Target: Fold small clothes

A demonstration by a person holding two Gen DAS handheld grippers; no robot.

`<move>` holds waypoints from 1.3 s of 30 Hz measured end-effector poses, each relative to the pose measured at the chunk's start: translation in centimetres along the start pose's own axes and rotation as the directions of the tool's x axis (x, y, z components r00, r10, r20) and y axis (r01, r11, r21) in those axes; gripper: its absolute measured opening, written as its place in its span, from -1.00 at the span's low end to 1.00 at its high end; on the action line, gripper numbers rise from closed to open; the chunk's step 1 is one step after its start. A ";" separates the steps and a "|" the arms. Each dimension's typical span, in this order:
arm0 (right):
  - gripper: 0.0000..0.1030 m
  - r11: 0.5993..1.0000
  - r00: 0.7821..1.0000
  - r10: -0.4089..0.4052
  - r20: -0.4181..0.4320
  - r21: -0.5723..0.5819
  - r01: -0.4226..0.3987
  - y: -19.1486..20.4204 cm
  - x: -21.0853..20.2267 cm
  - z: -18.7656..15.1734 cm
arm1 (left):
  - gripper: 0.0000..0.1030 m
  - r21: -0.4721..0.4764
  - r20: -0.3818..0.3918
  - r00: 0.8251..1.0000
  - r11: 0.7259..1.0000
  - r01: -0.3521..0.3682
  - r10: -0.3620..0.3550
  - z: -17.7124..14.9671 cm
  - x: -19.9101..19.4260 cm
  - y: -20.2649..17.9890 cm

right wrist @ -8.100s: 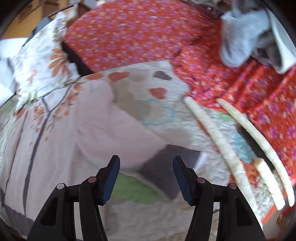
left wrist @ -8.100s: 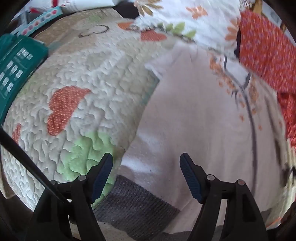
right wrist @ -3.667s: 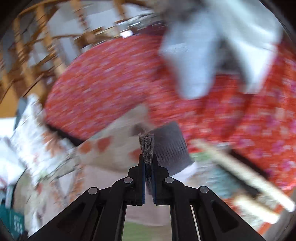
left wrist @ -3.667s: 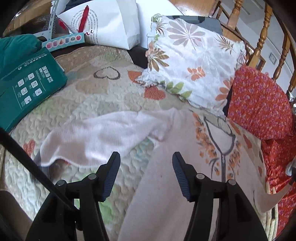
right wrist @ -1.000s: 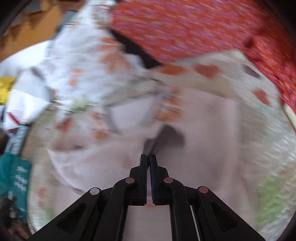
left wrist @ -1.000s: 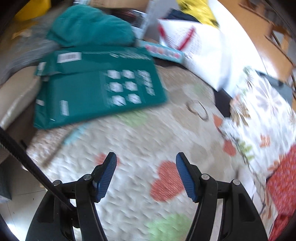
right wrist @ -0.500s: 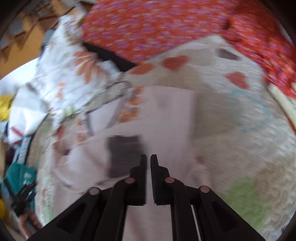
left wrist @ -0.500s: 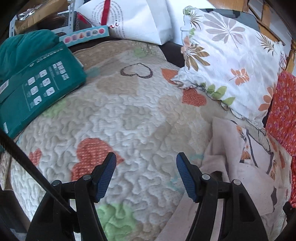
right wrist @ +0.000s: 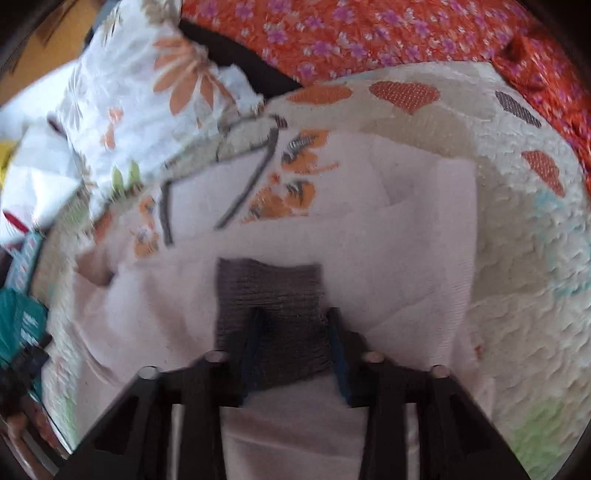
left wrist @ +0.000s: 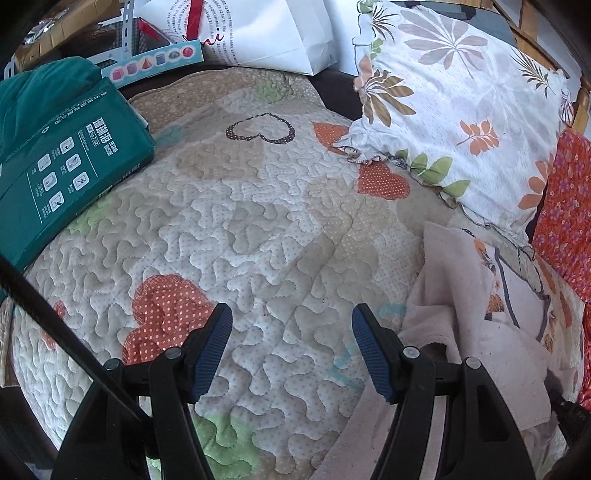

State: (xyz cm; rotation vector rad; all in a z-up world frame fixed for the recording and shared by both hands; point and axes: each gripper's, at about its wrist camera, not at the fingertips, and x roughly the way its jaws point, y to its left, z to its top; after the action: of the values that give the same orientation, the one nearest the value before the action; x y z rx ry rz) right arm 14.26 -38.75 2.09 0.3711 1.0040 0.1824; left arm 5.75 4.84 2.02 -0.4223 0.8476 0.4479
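A pale pink small garment [right wrist: 373, 243] with an orange and grey print lies partly folded on the quilt. Its grey cuff [right wrist: 269, 291] rests on top of the pink cloth. My right gripper [right wrist: 293, 314] is open, its blue-padded fingers either side of the cuff, just above it. The garment also shows in the left wrist view [left wrist: 476, 317] at the right edge. My left gripper [left wrist: 291, 328] is open and empty over the bare quilt, left of the garment.
A quilted bedspread [left wrist: 236, 229] with heart patches covers the bed. A leaf-print pillow [left wrist: 454, 96] and a red floral cushion [left wrist: 565, 214] lie at the far right. A green package [left wrist: 62, 162] and white bags [left wrist: 258, 33] sit at the far left.
My right gripper has opened and let the grey cuff down onto the pink cloth. My left gripper has stayed open over the quilt and barely moved in the last half second.
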 end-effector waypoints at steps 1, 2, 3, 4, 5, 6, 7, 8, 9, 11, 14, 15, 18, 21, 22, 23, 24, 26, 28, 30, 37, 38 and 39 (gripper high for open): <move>-0.86 1.000 1.000 0.011 0.022 0.016 -0.011 -0.2 -0.7 0.1 | 0.29 0.001 -0.002 1.000 1.000 -0.002 0.002 0.0 0.1 0.0; -0.87 1.000 0.998 0.000 0.058 0.012 0.000 -0.4 -2.0 0.2 | 0.29 0.000 -0.009 1.000 1.000 -0.002 0.002 0.0 0.3 0.0; -0.87 1.000 0.997 -0.017 0.081 0.010 0.016 -0.6 -2.9 0.3 | 0.29 -0.004 -0.015 1.000 1.000 0.000 0.000 0.1 0.4 0.1; -0.87 0.999 0.994 -0.036 0.100 0.016 0.035 -1.0 -3.7 0.4 | 0.29 -0.011 -0.021 1.000 1.000 0.004 -0.004 0.1 0.6 0.1; -0.87 0.998 0.991 -0.068 0.116 0.027 0.065 -1.6 -4.4 0.5 | 0.29 -0.018 -0.027 1.000 1.000 0.007 -0.007 0.2 0.7 0.1; -0.87 0.993 0.985 -0.120 0.127 0.029 0.117 -2.3 -5.0 0.6 | 0.29 -0.023 -0.033 0.999 1.000 0.008 -0.009 0.2 0.9 0.1; -0.86 0.983 0.975 -0.182 0.127 0.026 0.180 -3.0 -5.3 0.5 | 0.29 -0.026 -0.036 0.999 1.000 0.010 -0.011 0.2 1.0 0.0; -0.81 0.974 0.967 -0.228 0.113 0.030 0.226 -3.5 -5.1 0.5 | 0.29 -0.025 -0.041 0.999 1.000 0.014 -0.015 0.2 1.2 -0.2; -0.71 0.965 0.961 -0.262 0.093 0.036 0.260 -4.0 -5.0 0.5 | 0.29 -0.021 -0.049 0.999 1.000 0.022 -0.023 0.1 1.3 -0.4; -0.70 0.944 0.938 -0.330 0.106 0.055 0.326 -4.1 -5.7 0.1 | 0.29 -0.006 -0.071 0.997 0.999 0.041 -0.041 -0.1 1.7 -0.9; -0.40 0.949 0.919 -0.313 0.238 0.044 0.312 -1.1 -8.3 -0.4 | 0.29 0.006 -0.089 0.995 0.999 0.044 -0.043 -0.3 1.9 -1.3; -0.35 0.957 0.924 -0.283 0.258 0.020 0.288 0.2 -8.3 -0.3 | 0.29 0.004 -0.092 0.995 0.999 0.044 -0.043 -0.4 1.8 -1.3; -0.35 0.986 0.979 -0.073 0.189 -0.134 0.099 6.4 -5.5 0.6 | 0.29 -0.016 -0.092 0.995 0.999 0.047 -0.048 -0.2 1.6 -0.8; -0.35 0.969 0.993 0.086 0.076 -0.237 -0.066 12.6 -1.1 0.5 | 0.29 -0.036 -0.078 0.996 0.999 0.033 -0.036 0.1 1.2 0.3; -0.35 0.957 0.994 0.097 0.053 -0.280 -0.078 14.6 0.2 0.2 | 0.29 -0.042 -0.073 0.997 0.999 0.030 -0.033 0.2 1.1 0.7; -0.35 0.937 0.994 0.103 0.021 -0.339 -0.090 17.1 2.0 -0.3 | 0.29 -0.048 -0.069 0.997 0.998 0.027 -0.030 0.4 0.9 1.2; -0.35 0.916 0.994 0.112 -0.018 -0.386 -0.110 19.4 3.8 -0.8 | 0.29 -0.053 -0.064 0.998 0.998 0.024 -0.027 0.5 0.8 1.7; -0.35 0.883 0.986 0.118 -0.117 -0.441 -0.158 23.5 8.0 -1.6 | 0.29 -0.063 -0.057 0.998 0.998 0.016 -0.020 0.8 0.6 2.6; -0.36 0.870 0.987 0.074 -0.145 -0.474 -0.135 26.0 11.0 -2.0 | 0.29 -0.074 -0.057 0.998 0.997 0.014 -0.019 0.9 0.5 3.5; -0.53 0.858 0.989 -0.012 -0.146 -0.510 -0.065 27.8 14.2 -2.0 | 0.29 -0.074 -0.062 0.998 0.997 0.022 -0.026 0.8 0.4 4.1; -0.88 0.832 0.975 -0.195 -0.104 -0.544 0.109 31.3 20.9 1.4 | 0.29 -0.026 -0.049 0.999 1.000 0.011 -0.012 0.7 0.0 5.1; -0.88 0.834 0.974 -0.200 -0.108 -0.540 0.111 31.7 20.9 1.9 | 0.29 -0.025 -0.050 0.999 1.000 0.010 -0.012 0.7 0.0 5.3; -0.86 0.839 0.974 -0.193 -0.115 -0.534 0.104 31.8 20.6 2.2 | 0.29 -0.027 -0.052 0.999 1.000 0.012 -0.014 0.7 0.0 5.4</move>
State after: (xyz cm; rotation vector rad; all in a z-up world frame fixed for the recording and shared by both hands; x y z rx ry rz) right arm 27.68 -3.32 -0.81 -0.2308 1.0950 0.3413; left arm 3.31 9.67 1.49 -0.4659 0.8900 0.4384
